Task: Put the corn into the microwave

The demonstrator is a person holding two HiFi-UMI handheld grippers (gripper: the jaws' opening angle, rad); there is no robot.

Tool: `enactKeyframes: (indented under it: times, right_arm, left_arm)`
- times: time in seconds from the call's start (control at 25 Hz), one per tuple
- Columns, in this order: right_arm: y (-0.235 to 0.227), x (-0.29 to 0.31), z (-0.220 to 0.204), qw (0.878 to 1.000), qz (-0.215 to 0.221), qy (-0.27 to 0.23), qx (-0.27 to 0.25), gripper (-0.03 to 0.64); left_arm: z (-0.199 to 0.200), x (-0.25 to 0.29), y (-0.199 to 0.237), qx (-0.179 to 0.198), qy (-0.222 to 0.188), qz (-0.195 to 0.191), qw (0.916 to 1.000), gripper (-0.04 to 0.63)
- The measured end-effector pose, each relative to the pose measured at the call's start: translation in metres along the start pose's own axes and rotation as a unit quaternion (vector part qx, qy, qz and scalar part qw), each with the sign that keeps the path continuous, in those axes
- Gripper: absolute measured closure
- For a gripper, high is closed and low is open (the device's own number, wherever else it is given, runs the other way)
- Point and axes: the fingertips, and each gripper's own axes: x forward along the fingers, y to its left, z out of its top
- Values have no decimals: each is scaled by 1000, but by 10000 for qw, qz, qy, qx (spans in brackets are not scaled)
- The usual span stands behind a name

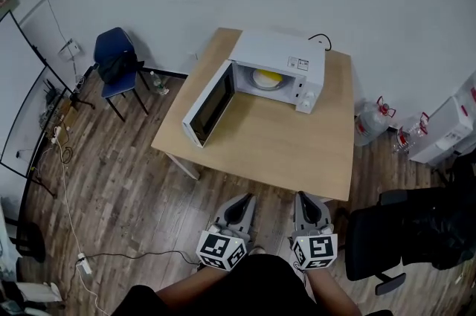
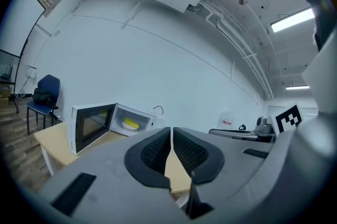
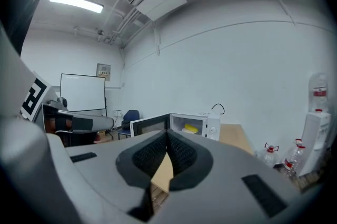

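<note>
A white microwave stands at the far side of a wooden table, its door swung wide open to the left. Inside it lies the yellow corn on a white plate; it also shows in the left gripper view as the corn and in the right gripper view as the corn. Both grippers hover off the table's near edge, well short of the microwave. My left gripper is shut with nothing in it, and my right gripper is shut and empty too.
A blue chair with a dark bag stands left of the table. Water bottles and a white dispenser sit at the right wall. A black office chair is close at my right. Cables and a power strip lie on the floor left.
</note>
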Motion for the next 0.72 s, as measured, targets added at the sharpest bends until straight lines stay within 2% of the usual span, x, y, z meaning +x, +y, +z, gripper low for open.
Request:
enactKeyframes:
  times: [0.28,0.44,0.72]
  right_arm:
    - [18,-44,-11,9999,20,-68,94,557]
    - [29,-60,-14,9999,41,-122,96,557]
    - [40,-76,-22,9999,61,-106,-23,557]
  left_arm:
    - [-8,-39,-23,-23,-83,77,9999,574]
    - [-10,-49,-32,94,-112,11,9999,574]
    - [-2,-68,-21,316,-285,103,9990,574]
